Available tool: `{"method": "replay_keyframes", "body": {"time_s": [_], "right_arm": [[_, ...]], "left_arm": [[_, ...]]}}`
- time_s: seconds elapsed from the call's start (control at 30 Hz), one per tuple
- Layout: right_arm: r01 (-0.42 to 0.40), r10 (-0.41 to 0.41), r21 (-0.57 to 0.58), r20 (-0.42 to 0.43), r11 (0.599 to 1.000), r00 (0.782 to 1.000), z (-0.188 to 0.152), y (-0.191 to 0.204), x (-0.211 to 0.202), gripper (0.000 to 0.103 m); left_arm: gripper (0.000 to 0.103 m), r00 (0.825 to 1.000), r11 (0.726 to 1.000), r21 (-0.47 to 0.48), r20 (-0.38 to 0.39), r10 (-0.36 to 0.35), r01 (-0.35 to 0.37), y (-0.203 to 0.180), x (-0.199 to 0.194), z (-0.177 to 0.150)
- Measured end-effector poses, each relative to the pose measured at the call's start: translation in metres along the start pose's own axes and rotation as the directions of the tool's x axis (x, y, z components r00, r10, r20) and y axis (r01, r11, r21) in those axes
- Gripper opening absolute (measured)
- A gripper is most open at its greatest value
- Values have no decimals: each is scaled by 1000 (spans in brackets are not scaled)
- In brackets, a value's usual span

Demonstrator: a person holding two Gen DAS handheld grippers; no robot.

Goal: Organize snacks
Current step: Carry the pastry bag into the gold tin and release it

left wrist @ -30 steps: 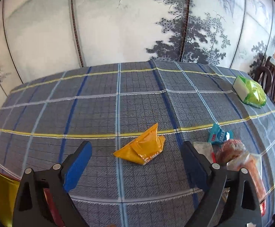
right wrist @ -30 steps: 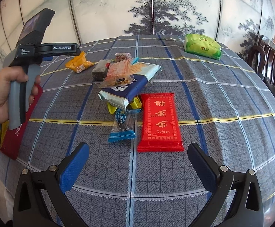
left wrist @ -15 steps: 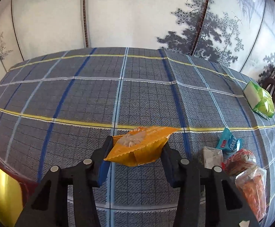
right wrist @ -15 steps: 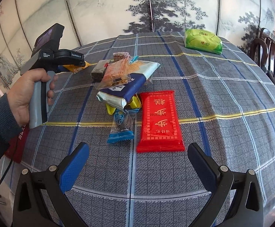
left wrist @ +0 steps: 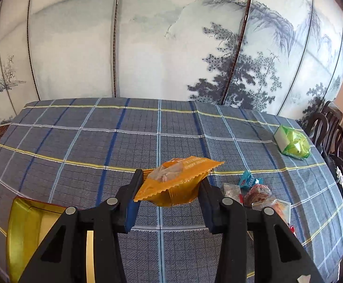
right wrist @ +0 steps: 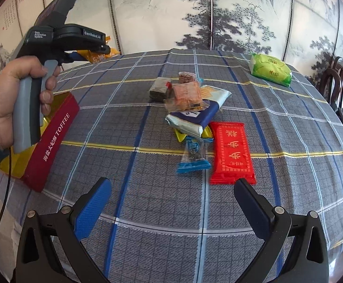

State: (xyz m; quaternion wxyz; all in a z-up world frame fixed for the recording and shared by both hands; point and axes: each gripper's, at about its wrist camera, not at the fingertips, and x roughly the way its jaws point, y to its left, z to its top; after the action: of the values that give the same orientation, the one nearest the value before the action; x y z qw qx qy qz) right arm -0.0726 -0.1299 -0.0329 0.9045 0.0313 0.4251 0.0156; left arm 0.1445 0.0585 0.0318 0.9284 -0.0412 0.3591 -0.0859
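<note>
In the left wrist view, the left claw (left wrist: 169, 194) is seen with its jaws closing on an orange snack packet (left wrist: 175, 182), which is pinched between the two pads and held clear of the checked worktop (left wrist: 89, 146). Below and to the left of this claw, the gold inside of an open box (left wrist: 23, 231) is seen. To the claw's right, a small heap of wrapped snacks (left wrist: 256, 193) lies on the cloth, and far off to the right a green packet (left wrist: 294, 145) rests alone.

In the right wrist view, the right claw (right wrist: 172, 202) is held wide apart with nothing between its pads, above bare cloth. Just ahead of it lie a red packet (right wrist: 231, 152) and a blue-ended sweet (right wrist: 193, 156), touching the pile (right wrist: 190, 108) behind them. Far to its left, the person's hand (right wrist: 9, 103) is wrapped around the other tool's handle, directly over the red-sided box (right wrist: 51, 141).

The step in hand is judged to be carrying the orange packet to the box. Next, the packet should be lowered over the gold interior and released there.
</note>
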Motion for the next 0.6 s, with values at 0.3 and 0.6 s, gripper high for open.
{"method": "replay_keyframes", "body": {"time_s": [0.3,0.6], "right_arm": [[-3,2,-52,-19,999,1000,-3,23,4,103],[-13,11,-62,-36,998,999,-2,29,12,103]], "left_arm": [[40,994,999,-19,99,36,-34,75,-72,-9],[40,988,985,-95,41,149,-145,154,-87,-49]]}}
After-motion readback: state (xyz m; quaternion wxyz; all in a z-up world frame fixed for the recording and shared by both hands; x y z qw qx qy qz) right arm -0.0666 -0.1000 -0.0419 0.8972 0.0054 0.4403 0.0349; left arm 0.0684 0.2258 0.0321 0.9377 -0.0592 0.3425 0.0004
